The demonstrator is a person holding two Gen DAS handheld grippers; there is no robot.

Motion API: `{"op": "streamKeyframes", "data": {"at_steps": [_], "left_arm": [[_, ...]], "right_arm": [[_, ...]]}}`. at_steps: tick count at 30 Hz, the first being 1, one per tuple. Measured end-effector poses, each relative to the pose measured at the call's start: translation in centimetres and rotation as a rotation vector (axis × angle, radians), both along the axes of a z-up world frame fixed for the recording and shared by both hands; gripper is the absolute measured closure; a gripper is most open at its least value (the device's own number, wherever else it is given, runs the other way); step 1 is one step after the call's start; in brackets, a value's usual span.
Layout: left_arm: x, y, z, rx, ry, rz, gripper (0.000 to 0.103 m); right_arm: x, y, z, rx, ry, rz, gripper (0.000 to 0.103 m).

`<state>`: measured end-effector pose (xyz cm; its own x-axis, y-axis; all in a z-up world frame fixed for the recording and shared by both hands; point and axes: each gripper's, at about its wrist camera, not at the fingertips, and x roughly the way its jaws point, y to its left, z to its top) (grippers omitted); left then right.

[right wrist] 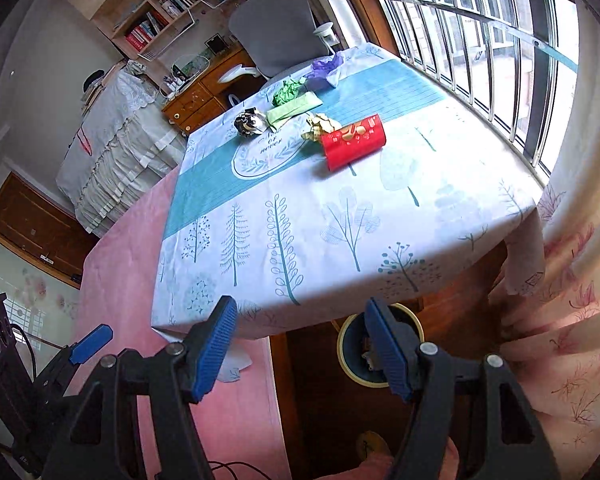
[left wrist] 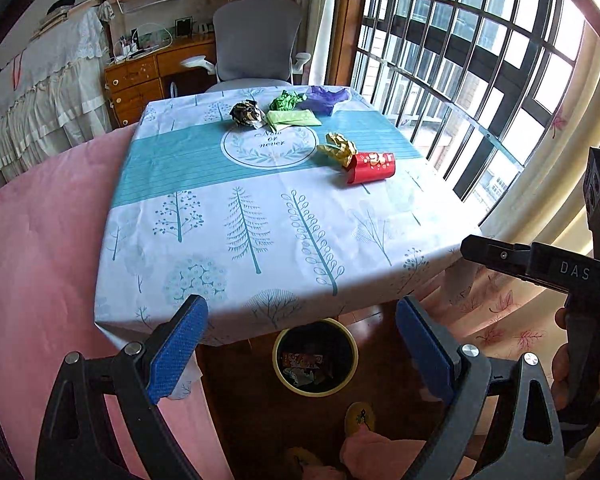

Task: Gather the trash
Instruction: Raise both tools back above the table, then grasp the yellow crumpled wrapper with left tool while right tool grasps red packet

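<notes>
Several pieces of trash lie on the far half of the table (left wrist: pixel 260 208): a red paper tube (left wrist: pixel 371 167) (right wrist: pixel 353 142), a yellow crumpled wrapper (left wrist: pixel 338 147) (right wrist: pixel 320 125), a green flat packet (left wrist: pixel 294 118) (right wrist: pixel 294 107), a green crumpled ball (left wrist: pixel 286 100) (right wrist: pixel 286 90), a purple bag (left wrist: pixel 326 98) (right wrist: pixel 326 70) and a dark foil ball (left wrist: pixel 246 114) (right wrist: pixel 249 123). A yellow-rimmed bin (left wrist: pixel 315 356) (right wrist: pixel 346 350) with wrappers inside stands on the floor below the near table edge. My left gripper (left wrist: pixel 302 344) is open and empty over that edge. My right gripper (right wrist: pixel 302 350) is open and empty too.
A pink bed cover (left wrist: pixel 40 260) borders the table's left side. A barred window (left wrist: pixel 460 60) and a leaf-print curtain (right wrist: pixel 572 320) run along the right. A grey office chair (left wrist: pixel 258 40) and a wooden desk (left wrist: pixel 140 80) stand behind the table.
</notes>
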<state>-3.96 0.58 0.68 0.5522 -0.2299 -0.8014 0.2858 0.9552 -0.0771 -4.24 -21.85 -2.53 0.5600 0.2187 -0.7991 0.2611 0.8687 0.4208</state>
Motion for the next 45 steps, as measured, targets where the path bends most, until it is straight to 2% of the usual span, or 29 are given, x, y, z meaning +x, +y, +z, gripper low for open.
{"op": "streamKeyframes", "data": {"at_steps": [4, 7, 14, 22, 26, 30, 37, 39, 41, 43, 44, 45], "left_arm": [[1.5, -0.6, 2.2, -0.014, -0.056, -0.006, 0.009], [3.2, -1.4, 2.9, -0.009, -0.063, 0.008, 0.009], [8.5, -4.3, 2.3, 0.020, -0.067, 0.049, 0.009], [19.1, -9.7, -2.0, -0.024, 0.065, 0.082, 0.009], [24.6, -12.9, -5.2, -0.051, 0.154, 0.097, 0.015], [28.7, -15.3, -8.3, -0.057, 0.231, 0.121, 0.017], [33.8, -16.8, -13.1, -0.081, 0.368, 0.181, 0.017], [34.7, -17.0, -14.3, -0.095, 0.405, 0.195, 0.023], [35.4, -17.0, -15.5, -0.121, 0.451, 0.202, 0.041], [35.7, -16.9, -16.4, -0.153, 0.484, 0.216, 0.051], [35.7, -16.8, -16.6, -0.175, 0.489, 0.217, 0.060], [35.6, -16.8, -16.7, -0.190, 0.486, 0.215, 0.062]], "right_arm": [[0.9, -1.2, 1.8, -0.029, -0.035, -0.026, 0.036], [2.0, -2.2, 2.5, -0.038, -0.052, -0.039, 0.036], [6.9, -5.8, 0.9, -0.033, -0.030, -0.033, 0.036], [15.0, -11.2, -4.4, 0.011, 0.077, 0.046, 0.036], [18.6, -13.3, -6.6, -0.008, 0.107, 0.125, 0.036], [21.3, -14.6, -8.6, -0.001, 0.136, 0.196, 0.036], [23.8, -15.2, -9.3, -0.056, 0.097, 0.360, 0.036], [24.4, -15.1, -9.2, -0.075, 0.081, 0.407, 0.036], [24.9, -14.7, -9.2, -0.093, 0.067, 0.449, 0.036], [25.4, -14.3, -9.1, -0.102, 0.054, 0.491, 0.036], [25.6, -14.0, -9.1, -0.109, 0.047, 0.514, 0.036], [25.9, -13.6, -9.1, -0.116, 0.040, 0.539, 0.036]]}}
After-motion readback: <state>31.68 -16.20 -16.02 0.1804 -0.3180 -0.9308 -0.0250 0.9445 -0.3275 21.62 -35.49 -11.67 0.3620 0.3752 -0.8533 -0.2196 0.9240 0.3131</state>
